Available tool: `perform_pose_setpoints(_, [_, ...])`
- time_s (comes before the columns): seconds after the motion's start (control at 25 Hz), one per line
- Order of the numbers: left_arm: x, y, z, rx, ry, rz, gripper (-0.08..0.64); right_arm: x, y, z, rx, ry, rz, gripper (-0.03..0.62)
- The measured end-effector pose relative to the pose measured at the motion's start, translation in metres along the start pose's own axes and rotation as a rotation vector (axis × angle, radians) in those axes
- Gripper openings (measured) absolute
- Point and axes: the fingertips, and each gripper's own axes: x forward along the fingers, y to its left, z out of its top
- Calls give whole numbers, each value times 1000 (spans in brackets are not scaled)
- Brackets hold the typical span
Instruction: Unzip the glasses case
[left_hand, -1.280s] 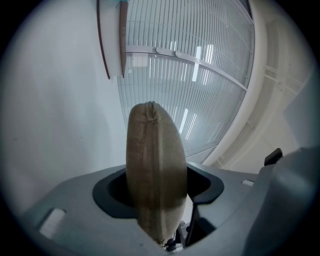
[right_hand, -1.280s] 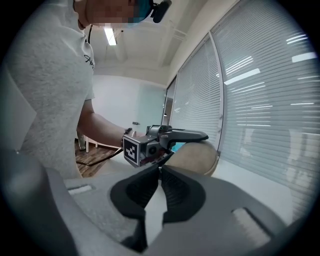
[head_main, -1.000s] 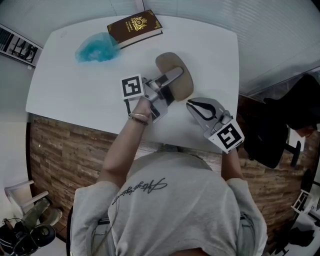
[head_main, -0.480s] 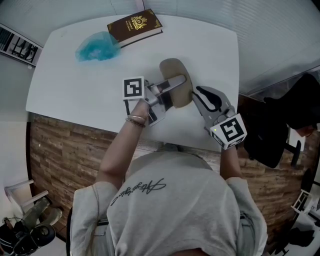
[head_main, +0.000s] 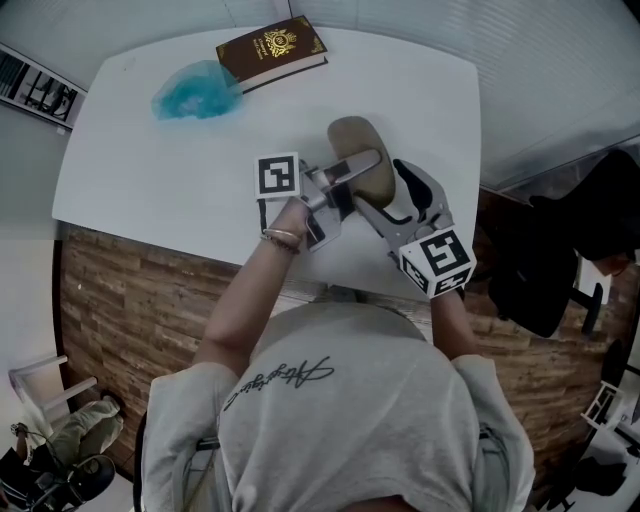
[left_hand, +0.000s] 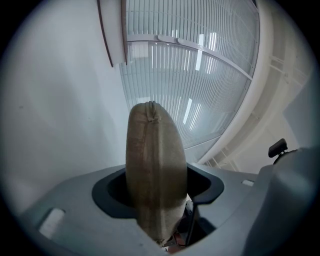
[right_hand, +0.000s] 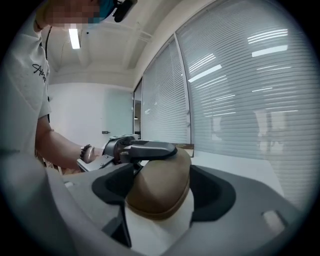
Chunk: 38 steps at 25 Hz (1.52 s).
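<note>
**Q:** What do you see at the left of the table (head_main: 120, 190)?

**A:** A crumpled blue bag (head_main: 195, 92) at the far edge. A dark book (head_main: 271, 52) with a gold crest lies just right of it. Both are well apart from my claws.

**Q:** And the left claw?

**A:** My left claw (head_main: 362, 168) is clamped on the tan glasses case (head_main: 350, 135), one jaw lying across its top, the other beneath. The case sits over the table's right half, but I can't tell if it touches the surface. In the left gripper view it stands edge-on, its seam facing the camera.

**Q:** The right claw?

**A:** My right claw (head_main: 383, 190) comes in from the near right. Its jaws have just been opening and now stand wide. The rounded near end of the case is between them, and the pads are clear of it on both sides.
</note>
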Motion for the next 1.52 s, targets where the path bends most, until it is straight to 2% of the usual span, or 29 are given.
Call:
perform_pose_setpoints(0.36, [2,0,2,-6,-22,1,285,15,-3,-4,52,74,-88,357])
perform_pose_setpoints(0.48, [1,-1,2,13,-16,8,285,17,-3,-5,57,85,-84,357])
perform_pose_setpoints(0.64, [3,-6,2,62,15,26,334,16,-8,-1,64,67,-111,346])
perform_pose_setpoints(0.72, [-1,-4,5,106,20,75,345,13,-14,5,60,47,-138,328])
perform_pose_setpoints(0.76, [-5,-1,8,133,15,109,350,11,-17,7,56,43,-149,294])
perform_pose_setpoints(0.8, [-10,1,12,158,6,141,356,11,-19,7,51,46,-154,218])
perform_pose_setpoints(0.84, [-14,2,16,179,-2,165,357,11,-20,5,45,56,-152,171])
perform_pose_setpoints(0.88, [-18,3,18,196,-4,185,357,13,-19,2,38,68,-143,160])
perform_pose_setpoints(1.04, [-30,6,19,260,35,268,357,21,-10,-3,-1,87,-116,163])
perform_pose_setpoints(1.32, [-64,6,22,439,30,435,357,26,-2,-2,-32,85,-92,164])
perform_pose_setpoints(1.52, [-79,-2,22,551,29,495,356,29,7,2,-58,85,-58,164])
